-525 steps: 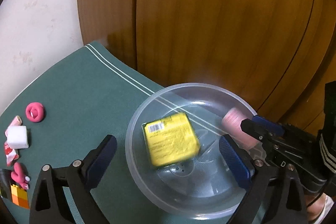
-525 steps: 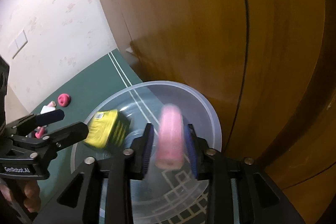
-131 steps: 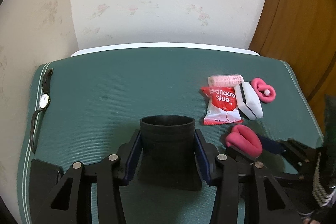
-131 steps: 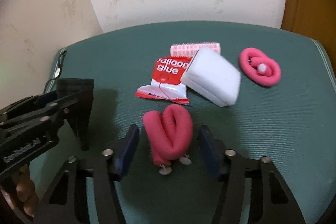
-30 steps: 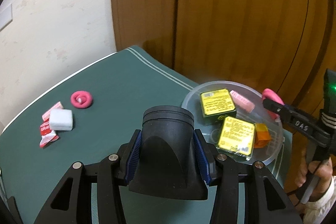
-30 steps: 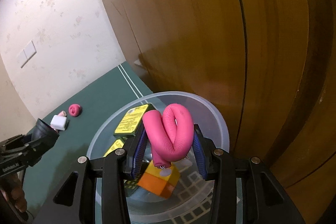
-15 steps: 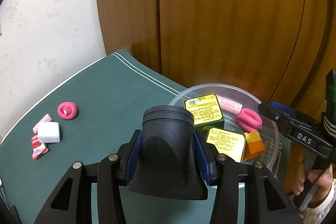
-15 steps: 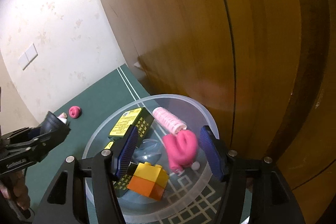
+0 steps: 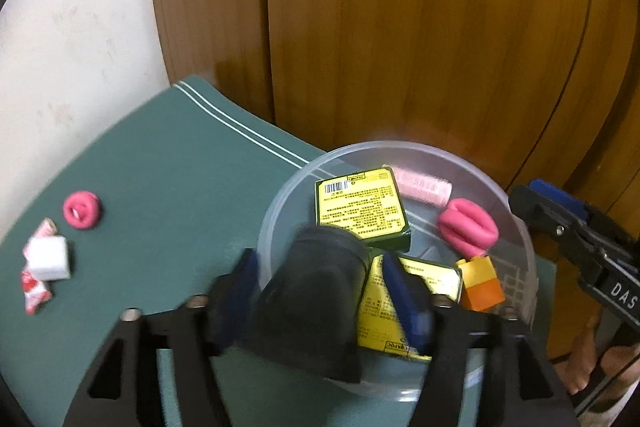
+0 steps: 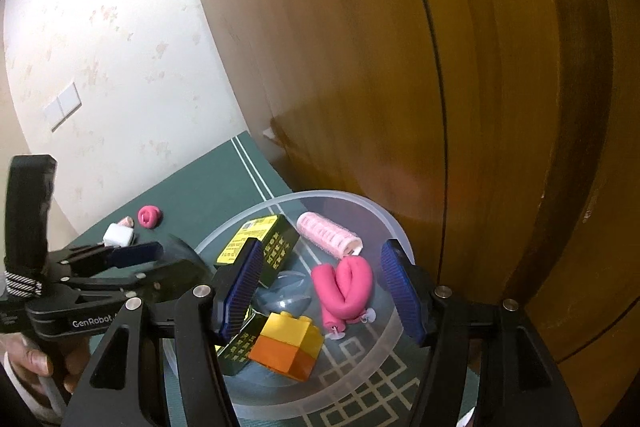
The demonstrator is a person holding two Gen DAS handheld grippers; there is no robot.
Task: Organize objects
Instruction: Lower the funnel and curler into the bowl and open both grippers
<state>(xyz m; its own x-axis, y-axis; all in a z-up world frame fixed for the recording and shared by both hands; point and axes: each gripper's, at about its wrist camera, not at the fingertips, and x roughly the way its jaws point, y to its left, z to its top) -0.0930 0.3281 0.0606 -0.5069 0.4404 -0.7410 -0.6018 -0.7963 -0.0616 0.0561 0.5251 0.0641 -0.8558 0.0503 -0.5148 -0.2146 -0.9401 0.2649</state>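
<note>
Left fingers (image 9: 320, 291) just released the stiff, light black cup (image 9: 316, 303) into the bowl (image 9: 516, 211); right fingers (image 10: 320, 291) released, empty.

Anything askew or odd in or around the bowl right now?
The black cup hangs tilted over the clear bowl's near rim, between the left gripper's just-opened jaws, blurred, so seemingly mid-drop. One yellow box leans on the other.

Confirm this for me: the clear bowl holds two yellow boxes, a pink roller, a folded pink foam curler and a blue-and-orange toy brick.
One detail is wrong: the toy brick is yellow and orange, not blue and orange, as the right wrist view shows. The rest stands: the clear bowl holds two yellow boxes, a pink roller and a folded pink foam curler.
</note>
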